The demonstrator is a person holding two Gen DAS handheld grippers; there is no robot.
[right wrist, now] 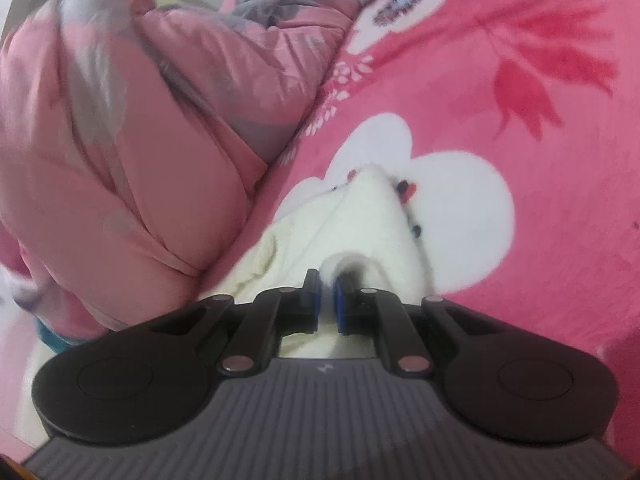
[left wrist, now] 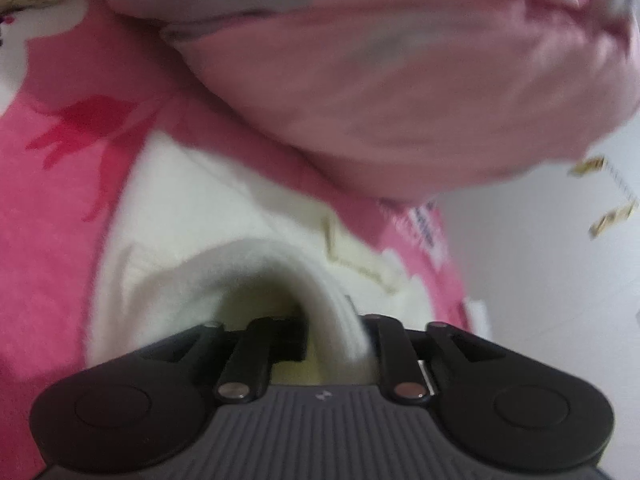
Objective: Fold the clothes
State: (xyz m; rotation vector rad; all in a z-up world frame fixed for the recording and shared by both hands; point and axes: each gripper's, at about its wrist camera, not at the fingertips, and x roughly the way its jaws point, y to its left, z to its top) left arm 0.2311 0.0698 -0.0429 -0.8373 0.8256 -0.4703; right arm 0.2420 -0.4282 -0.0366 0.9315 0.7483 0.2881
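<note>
Right wrist: right hand-held gripper (right wrist: pixel 327 304) pinches cream garment (right wrist: pixel 360 216).

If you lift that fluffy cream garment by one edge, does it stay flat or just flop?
Probably flops: the cream fleece garment already bends in a soft loop at the right gripper, which pinches a fold. Likely light, since a small pinch gathers it. Its fuzzy nap should resist slipping on the pink blanket.
</note>
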